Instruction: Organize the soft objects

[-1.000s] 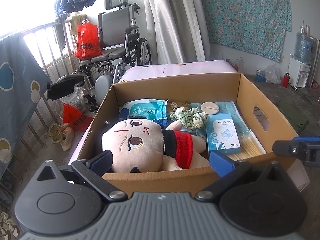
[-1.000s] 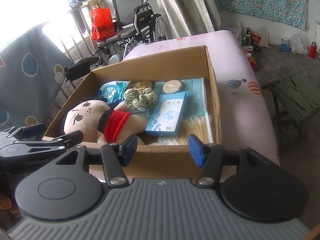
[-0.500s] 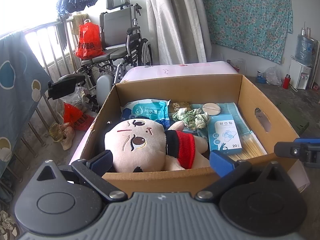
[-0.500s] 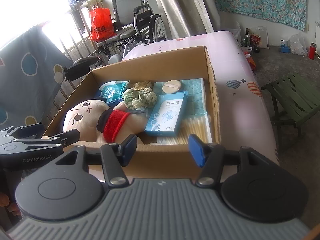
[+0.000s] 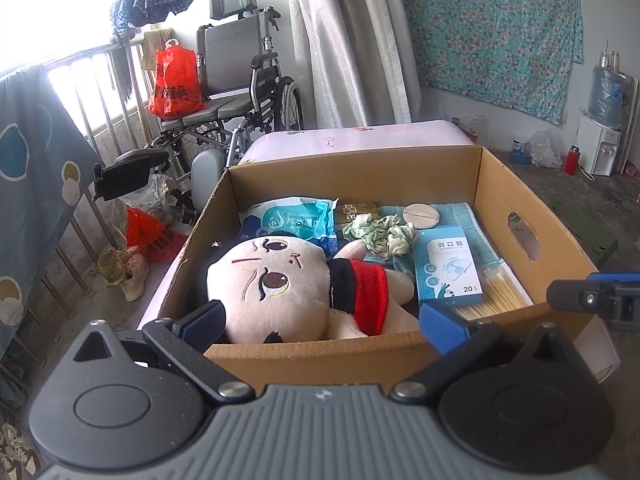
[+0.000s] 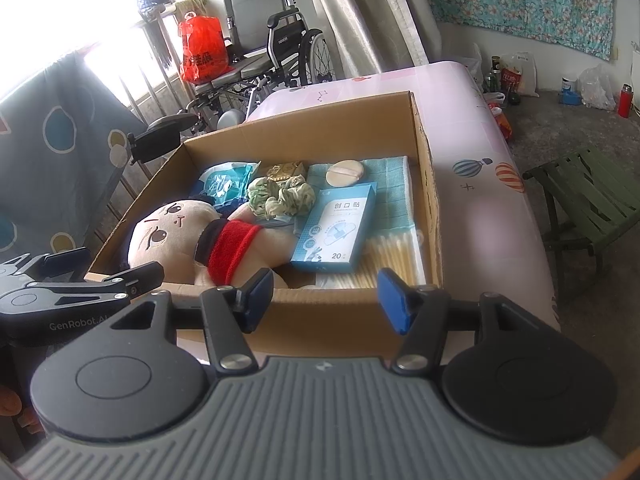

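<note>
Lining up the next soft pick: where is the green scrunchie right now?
The green scrunchie lies mid-box toward the far wall of the cardboard box, just beyond the plush doll, left of the blue plaster box and near the round puff.

Matt corrugated cardboard box [image 5: 496, 184], fuzzy cloth plush doll [image 5: 280, 284], glossy plastic wet-wipes pack [image 5: 296, 222], crinkled fabric scrunchie [image 5: 380, 234] are seen.

Seen over an open left gripper [image 5: 328, 320]: a cardboard box [image 5: 496, 188] on a pink surface, plush doll [image 5: 288, 288] lying at its near left. Behind the doll, a wet-wipes pack [image 5: 296, 220] and green scrunchie [image 5: 380, 232]; right of it, a blue plaster box [image 5: 448, 266]. Beyond the box, a wheelchair [image 5: 240, 80].
</note>
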Action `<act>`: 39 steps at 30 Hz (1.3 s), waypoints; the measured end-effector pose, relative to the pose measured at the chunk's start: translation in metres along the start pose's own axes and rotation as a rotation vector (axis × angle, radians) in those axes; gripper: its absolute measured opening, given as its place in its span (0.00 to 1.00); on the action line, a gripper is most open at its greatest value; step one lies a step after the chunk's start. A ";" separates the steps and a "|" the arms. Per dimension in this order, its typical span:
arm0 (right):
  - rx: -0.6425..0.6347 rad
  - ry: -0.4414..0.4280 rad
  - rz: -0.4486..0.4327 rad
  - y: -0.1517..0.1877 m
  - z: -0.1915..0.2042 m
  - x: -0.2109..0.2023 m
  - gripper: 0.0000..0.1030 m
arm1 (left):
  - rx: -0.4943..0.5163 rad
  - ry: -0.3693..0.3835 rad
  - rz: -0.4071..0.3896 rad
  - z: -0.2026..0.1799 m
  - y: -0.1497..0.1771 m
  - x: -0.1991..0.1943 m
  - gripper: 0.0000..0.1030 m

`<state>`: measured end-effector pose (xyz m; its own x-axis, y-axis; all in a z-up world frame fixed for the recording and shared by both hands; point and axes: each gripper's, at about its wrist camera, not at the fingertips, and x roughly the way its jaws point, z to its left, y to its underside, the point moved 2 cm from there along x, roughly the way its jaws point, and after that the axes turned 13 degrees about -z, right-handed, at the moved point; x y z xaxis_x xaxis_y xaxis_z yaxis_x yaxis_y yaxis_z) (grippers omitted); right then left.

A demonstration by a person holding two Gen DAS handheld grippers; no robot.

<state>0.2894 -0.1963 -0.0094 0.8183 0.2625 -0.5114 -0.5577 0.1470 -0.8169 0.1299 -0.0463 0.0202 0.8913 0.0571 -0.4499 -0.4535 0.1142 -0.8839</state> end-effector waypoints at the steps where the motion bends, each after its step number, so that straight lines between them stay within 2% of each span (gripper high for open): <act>1: -0.001 0.000 0.000 0.000 0.000 0.000 0.56 | 0.001 0.000 0.000 0.000 0.000 0.000 1.00; 39: -0.002 -0.006 -0.006 0.000 0.000 -0.001 0.57 | 0.019 -0.003 0.018 -0.001 0.005 0.001 1.00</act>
<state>0.2882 -0.1964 -0.0089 0.8205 0.2675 -0.5051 -0.5529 0.1469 -0.8202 0.1285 -0.0470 0.0150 0.8832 0.0625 -0.4648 -0.4690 0.1315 -0.8734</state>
